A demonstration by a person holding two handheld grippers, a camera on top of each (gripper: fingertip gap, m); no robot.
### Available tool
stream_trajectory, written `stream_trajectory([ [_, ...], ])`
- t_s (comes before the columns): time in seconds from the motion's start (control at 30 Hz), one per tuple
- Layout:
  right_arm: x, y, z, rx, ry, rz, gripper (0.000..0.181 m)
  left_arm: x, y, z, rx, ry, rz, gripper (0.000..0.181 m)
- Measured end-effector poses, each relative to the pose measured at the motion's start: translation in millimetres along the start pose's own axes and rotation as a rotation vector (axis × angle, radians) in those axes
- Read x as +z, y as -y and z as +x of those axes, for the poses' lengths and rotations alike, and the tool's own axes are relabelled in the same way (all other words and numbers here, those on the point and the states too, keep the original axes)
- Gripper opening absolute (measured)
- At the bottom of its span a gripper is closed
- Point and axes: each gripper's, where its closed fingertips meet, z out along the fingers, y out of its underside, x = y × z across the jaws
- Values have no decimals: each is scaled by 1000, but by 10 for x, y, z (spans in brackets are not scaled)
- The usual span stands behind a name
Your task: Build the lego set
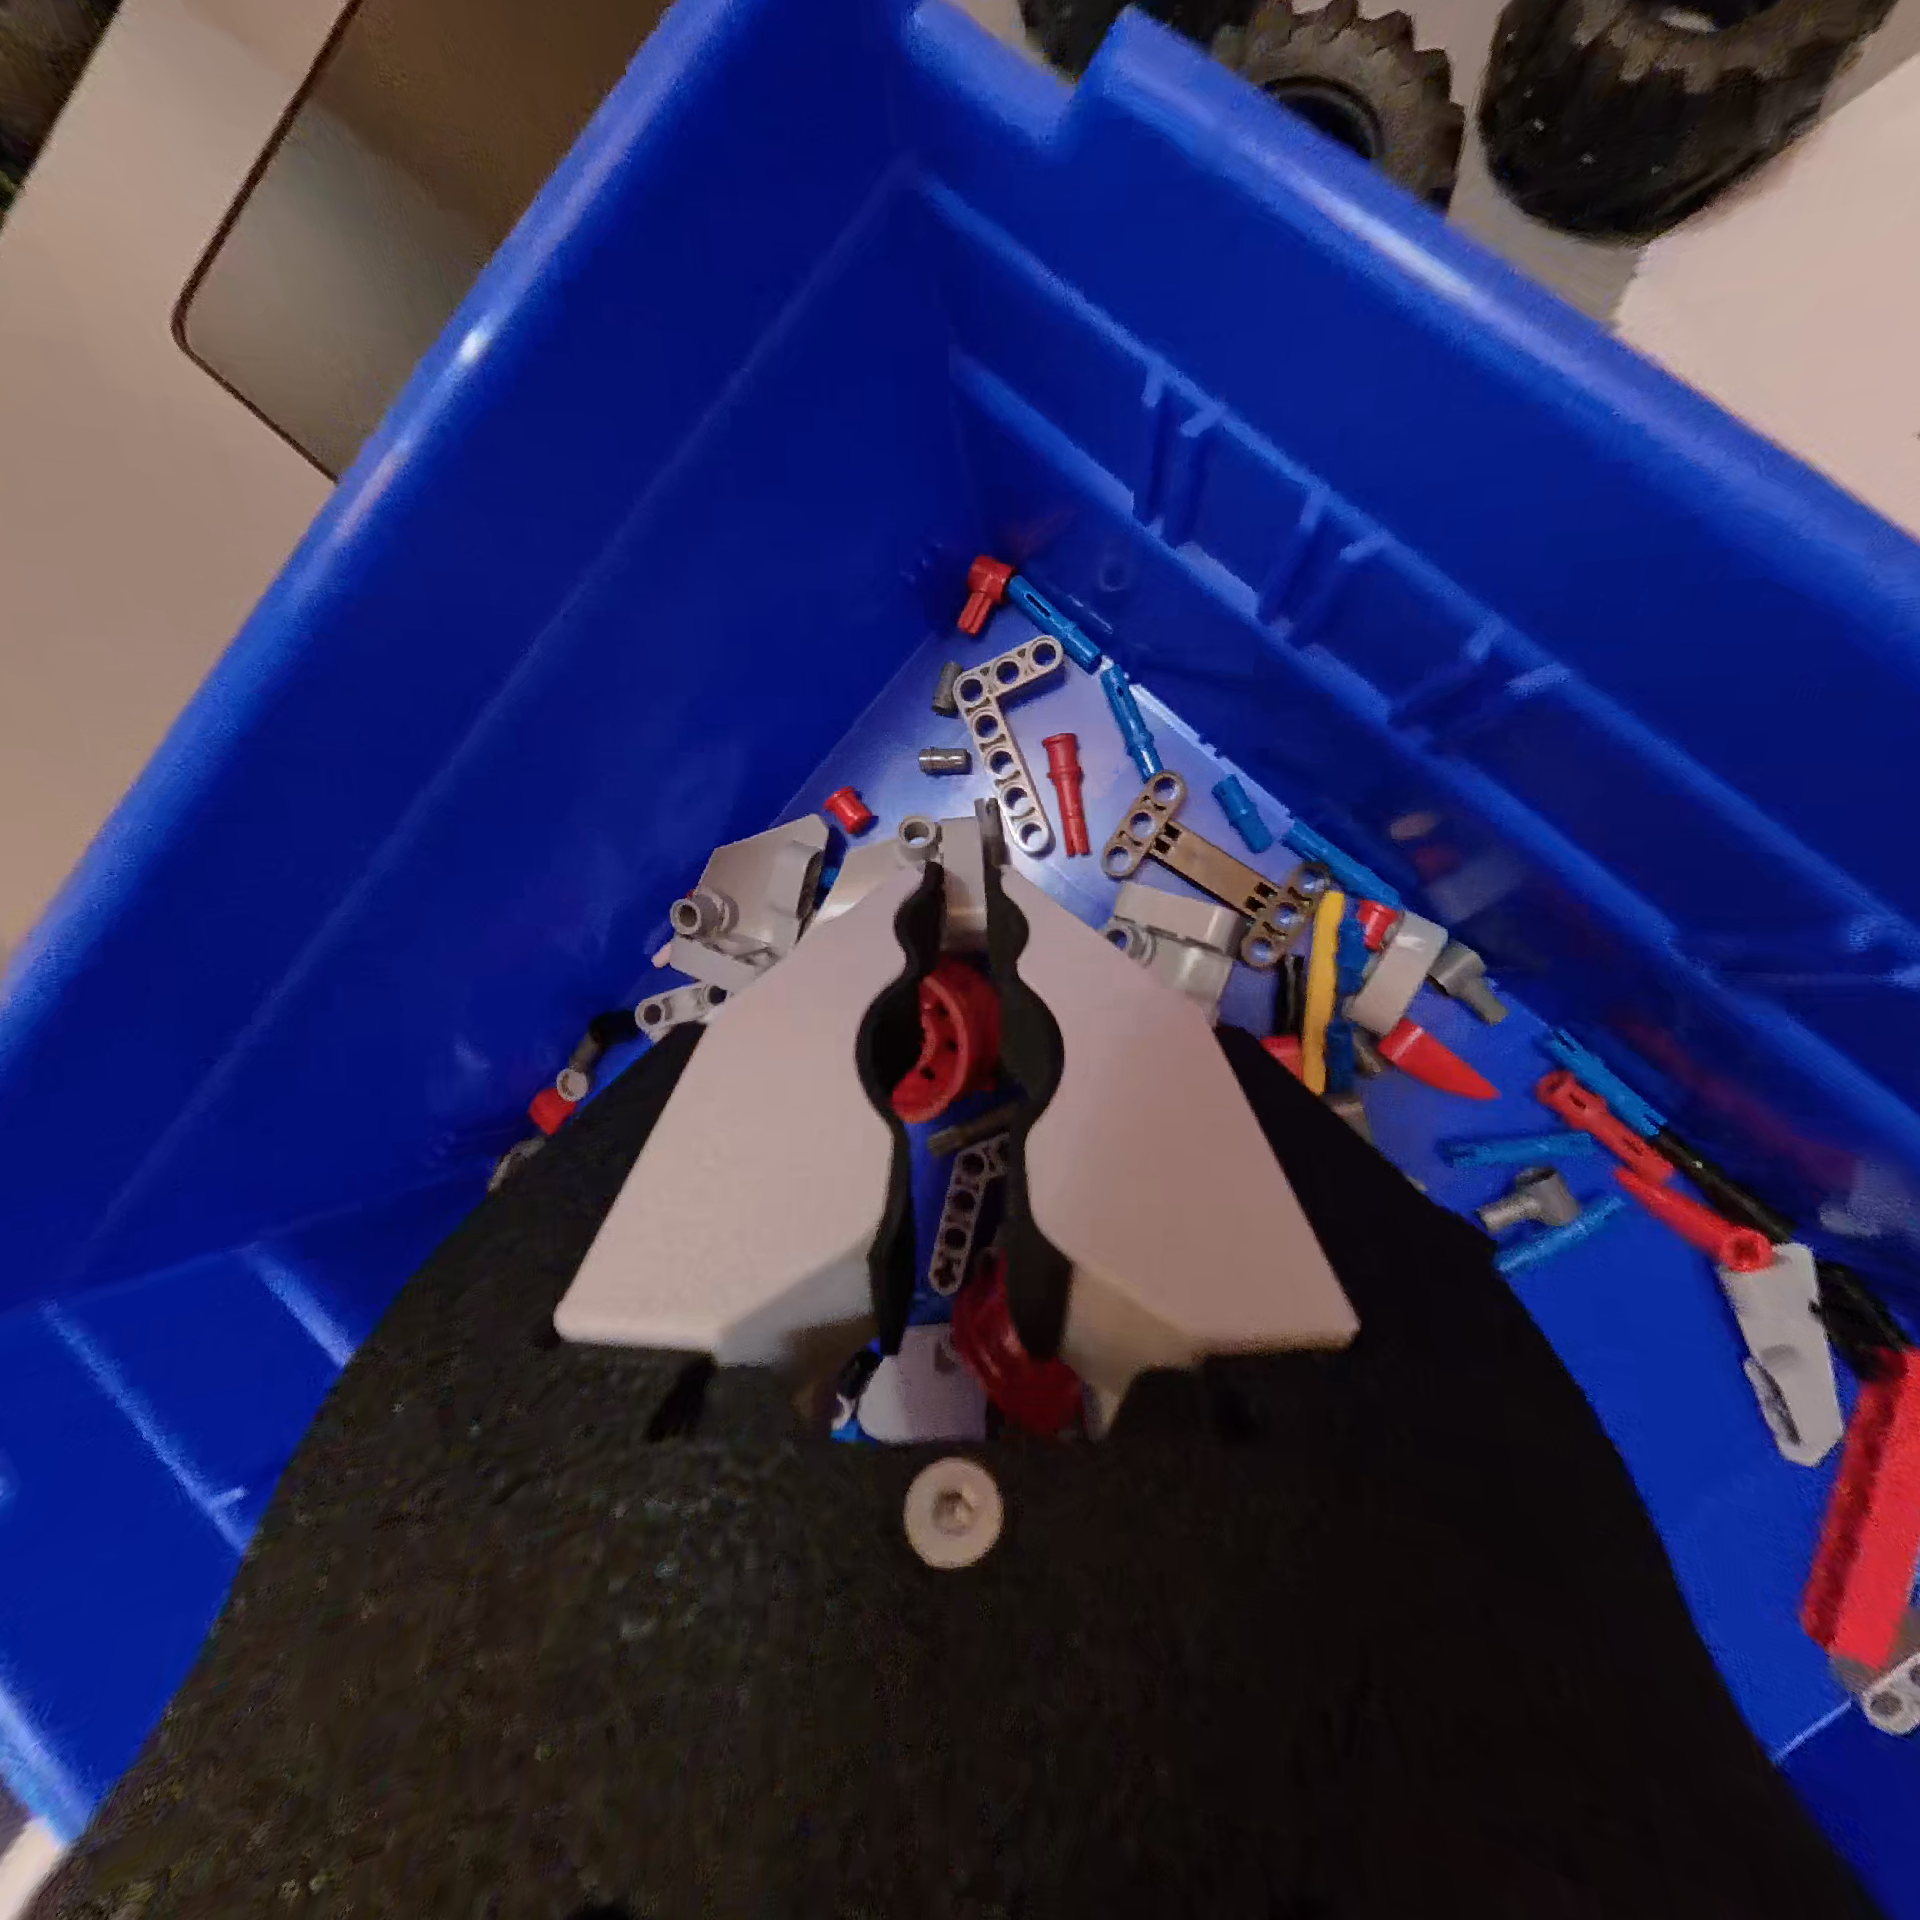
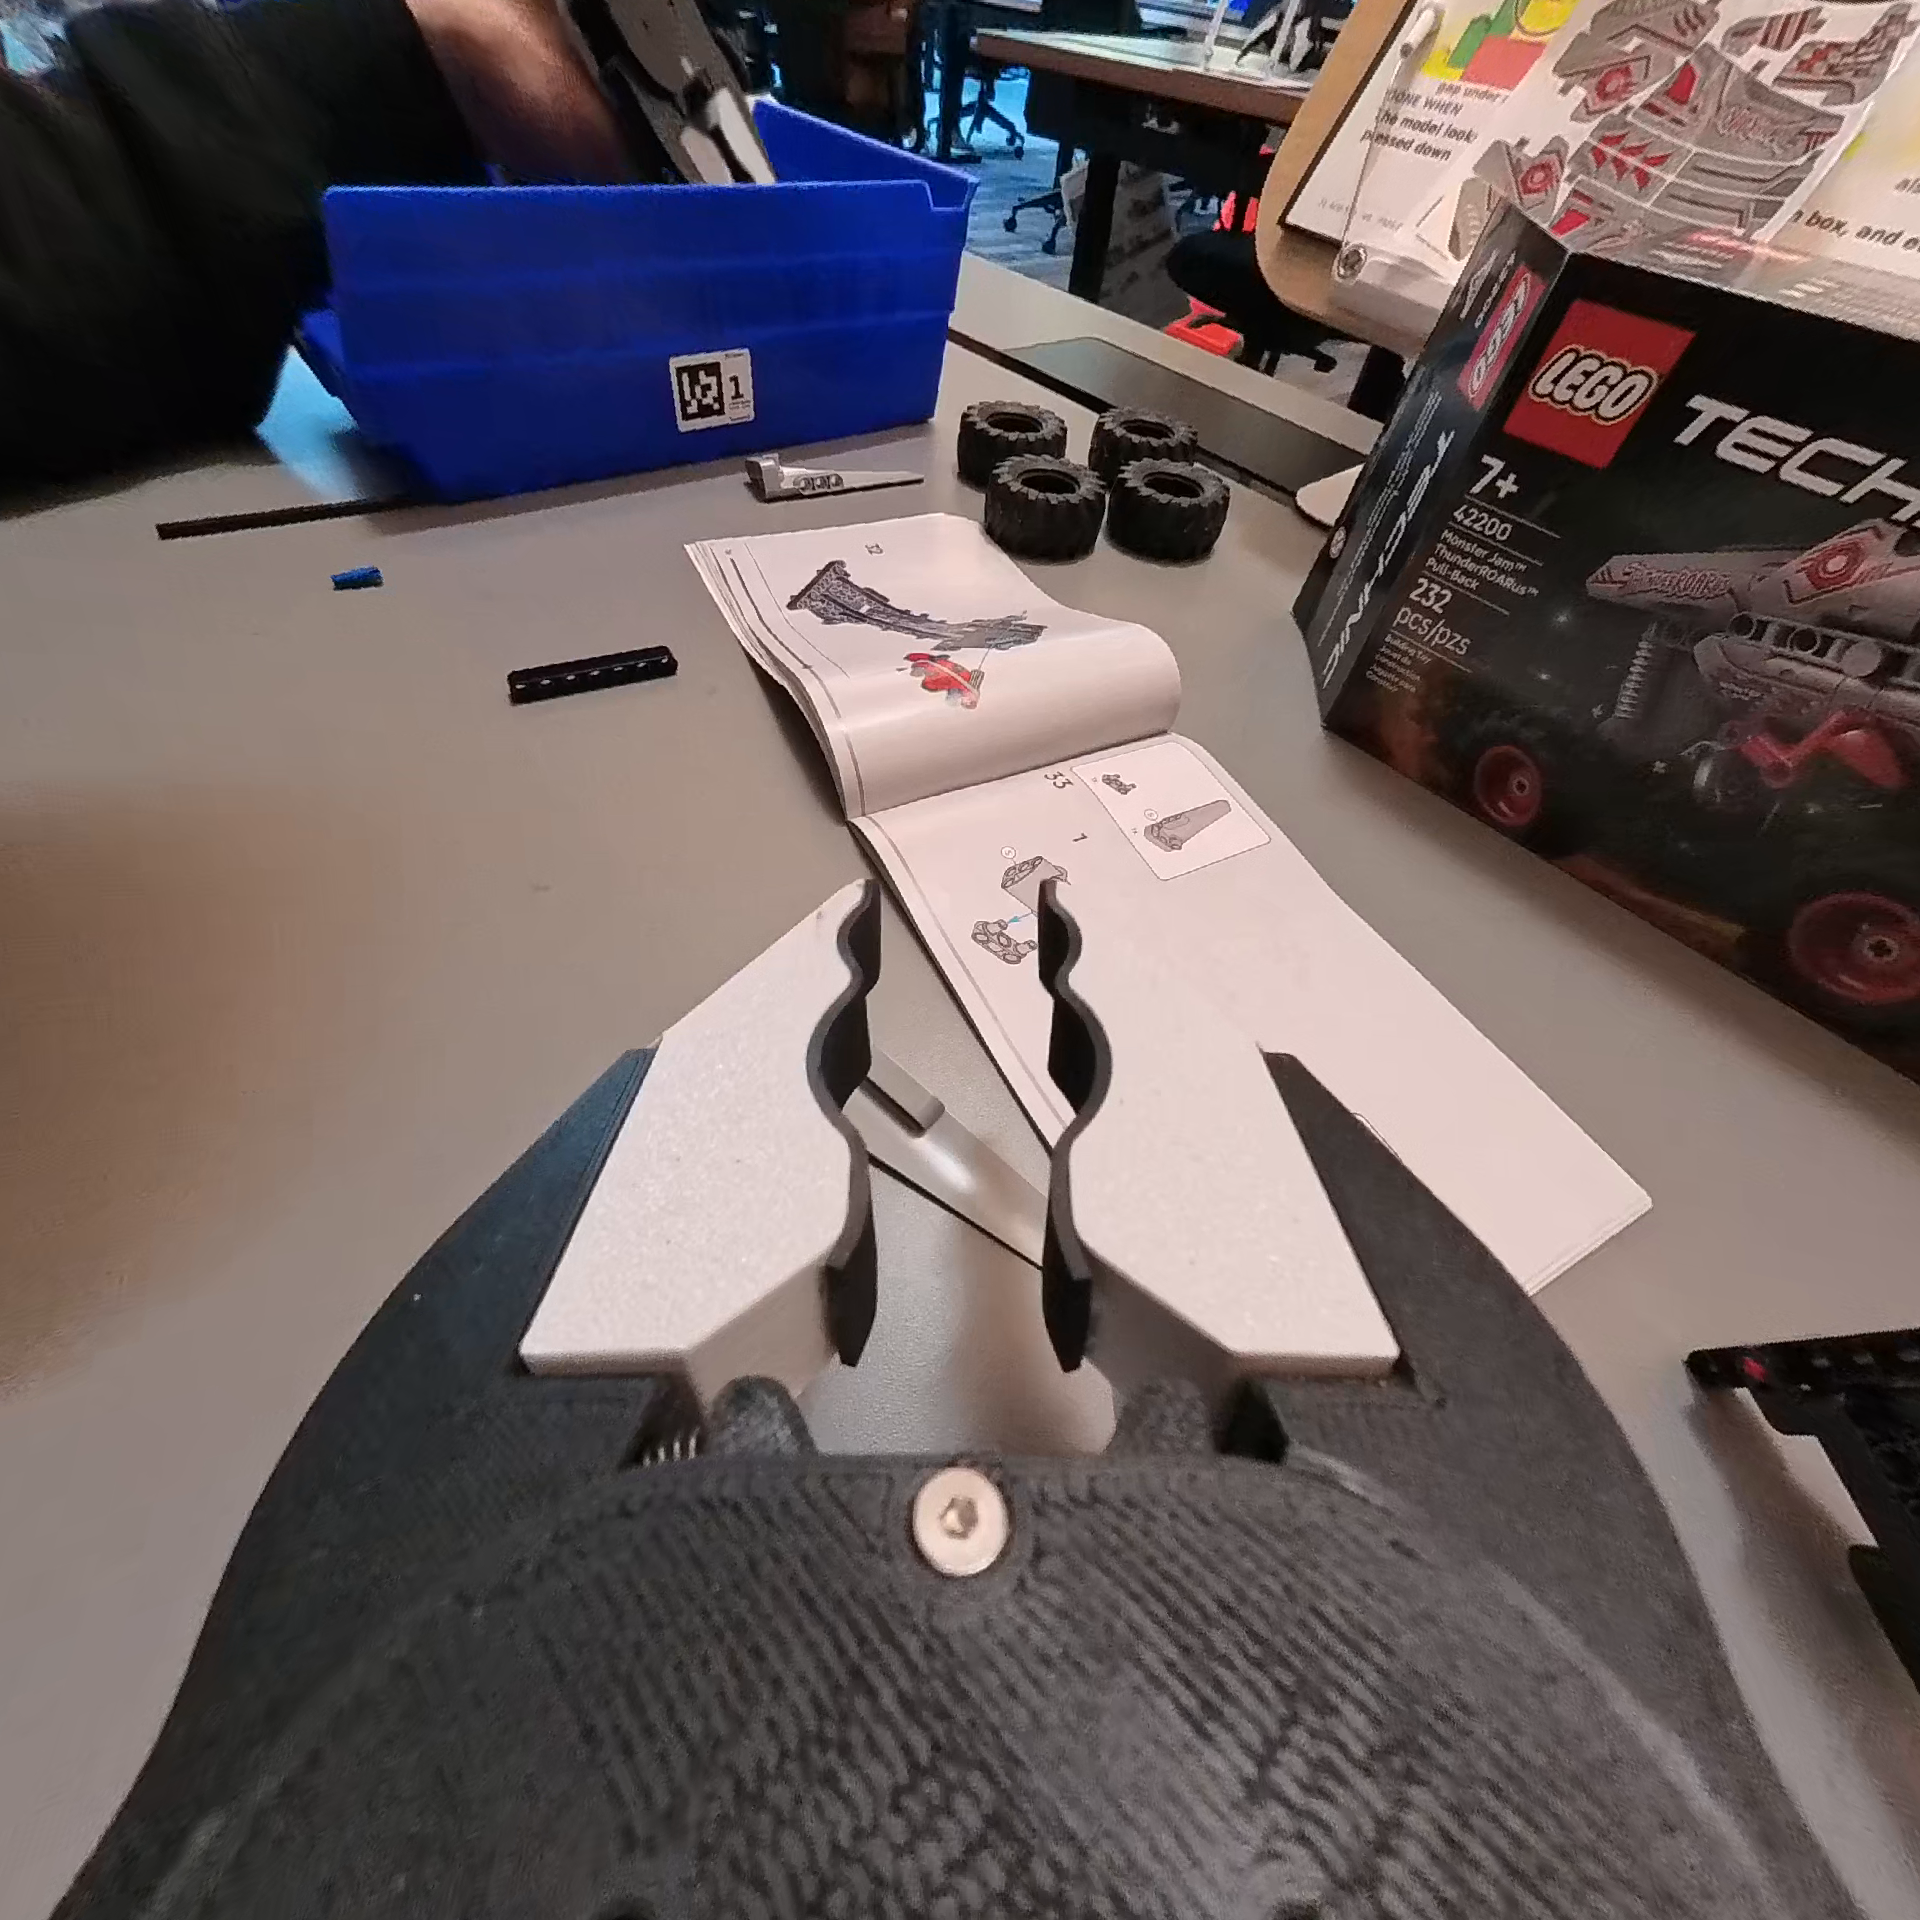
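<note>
In the left wrist view my left gripper (image 1: 958, 857) reaches down into a blue bin (image 1: 675, 540) of loose lego parts. Its jaws stand close together on a light grey panel piece (image 1: 961, 894) at their tips. A red wheel hub (image 1: 951, 1039) and a grey beam (image 1: 966, 1205) lie below the fingers. In the right wrist view my right gripper (image 2: 961, 904) is open and low over the table. A light grey wedge piece (image 2: 935, 1143) lies on the table between its fingers. The open instruction booklet (image 2: 1039, 727) lies just ahead.
The blue bin (image 2: 623, 301) stands at the far left with the left gripper (image 2: 717, 135) in it. Several black tyres (image 2: 1091, 488), the set's box (image 2: 1610, 582), a black beam (image 2: 592, 673), a blue pin (image 2: 356, 578), a grey piece (image 2: 821, 478) and a black assembly (image 2: 1829, 1392) are on the table.
</note>
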Motion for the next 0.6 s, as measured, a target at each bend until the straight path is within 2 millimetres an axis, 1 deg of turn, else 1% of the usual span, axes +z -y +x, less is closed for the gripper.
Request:
stream_trajectory([
  [0.03,1,-1,-2,0,1,0,27,-41,21,-2,15,2,12,5],
  [0.17,18,-22,-3,2,4,-17,27,-233,142,37,127,6,71,5],
  [0.27,19,-22,-1,-5,-2,-17,26,-430,321,33,242,70,152,5],
  [0.4,7,-8,30,17,-7,-5,26,-678,554,36,413,185,267,5],
  [0.53,-8,9,45,24,-14,9,26,-841,725,42,617,326,369,5],
  [0.6,-12,15,40,9,-22,13,25,-939,806,79,728,396,433,5],
])
